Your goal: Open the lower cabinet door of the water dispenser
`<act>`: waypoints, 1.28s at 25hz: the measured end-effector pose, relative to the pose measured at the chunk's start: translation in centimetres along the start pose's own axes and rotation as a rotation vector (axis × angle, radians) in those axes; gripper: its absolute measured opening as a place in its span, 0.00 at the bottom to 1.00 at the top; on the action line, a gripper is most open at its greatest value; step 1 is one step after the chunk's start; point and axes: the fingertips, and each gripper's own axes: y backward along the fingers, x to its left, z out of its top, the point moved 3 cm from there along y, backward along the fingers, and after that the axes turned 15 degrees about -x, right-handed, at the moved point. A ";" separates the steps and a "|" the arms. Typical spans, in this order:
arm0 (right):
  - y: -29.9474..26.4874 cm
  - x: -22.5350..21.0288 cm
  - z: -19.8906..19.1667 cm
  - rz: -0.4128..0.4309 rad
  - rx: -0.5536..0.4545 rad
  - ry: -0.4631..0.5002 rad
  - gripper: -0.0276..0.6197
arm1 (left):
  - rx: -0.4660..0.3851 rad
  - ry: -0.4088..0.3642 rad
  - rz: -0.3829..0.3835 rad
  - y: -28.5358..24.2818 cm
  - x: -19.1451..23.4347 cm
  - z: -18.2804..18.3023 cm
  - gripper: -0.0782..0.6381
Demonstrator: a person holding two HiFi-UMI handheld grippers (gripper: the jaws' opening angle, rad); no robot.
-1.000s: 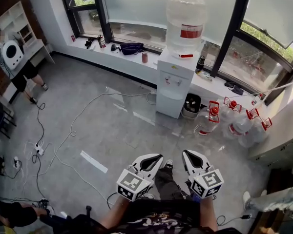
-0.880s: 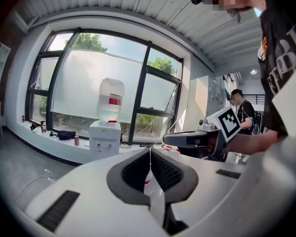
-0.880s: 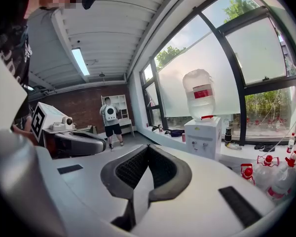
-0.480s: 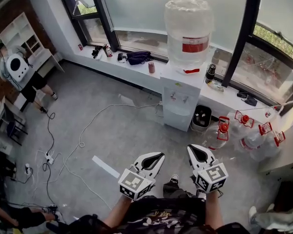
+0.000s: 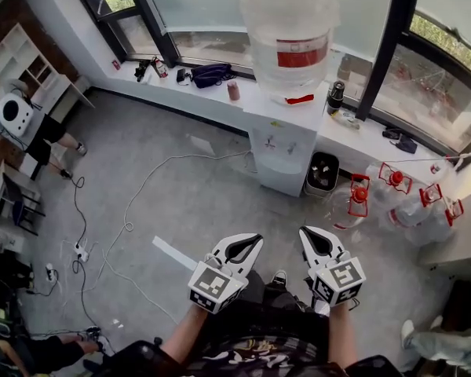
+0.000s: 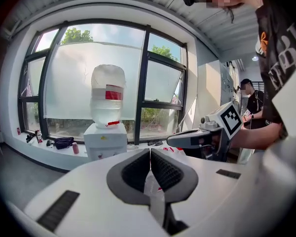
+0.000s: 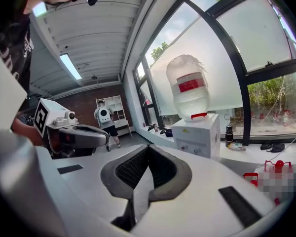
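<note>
Water dispenser (image 5: 286,132) sits against the window ledge with its lower cabinet door (image 5: 278,177) looking shut, well ahead of both grippers. The left gripper (image 5: 250,243) has its jaws pressed together on nothing. The right gripper (image 5: 309,234) just beside it is the same, and both point toward the dispenser. Only the head view shows the door and the red-capped bottles (image 5: 392,199) to its right. Each gripper view hides the door behind the gripper's own body.

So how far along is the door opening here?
Done: nothing; the lower cabinet door of the water dispenser looks closed. In hand: left gripper and right gripper, both shut and empty, are across the floor from it. Left: reach the door, grip, pull open.
</note>
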 end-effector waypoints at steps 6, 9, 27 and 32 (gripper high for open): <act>-1.0 -2.9 -1.9 -0.051 0.023 -0.007 0.06 | 0.053 0.004 -0.043 -2.6 2.1 -1.3 0.14; -2.1 -5.8 -2.9 -0.102 0.029 0.001 0.07 | 0.066 0.006 -0.086 -4.9 3.4 -1.9 0.14; -14.2 -26.0 -21.5 -0.193 0.216 0.068 0.17 | 0.186 -0.064 -0.351 -19.9 11.5 -14.2 0.14; -17.1 -32.6 -29.6 -0.197 0.251 0.049 0.25 | 0.246 -0.070 -0.366 -24.2 13.5 -20.9 0.14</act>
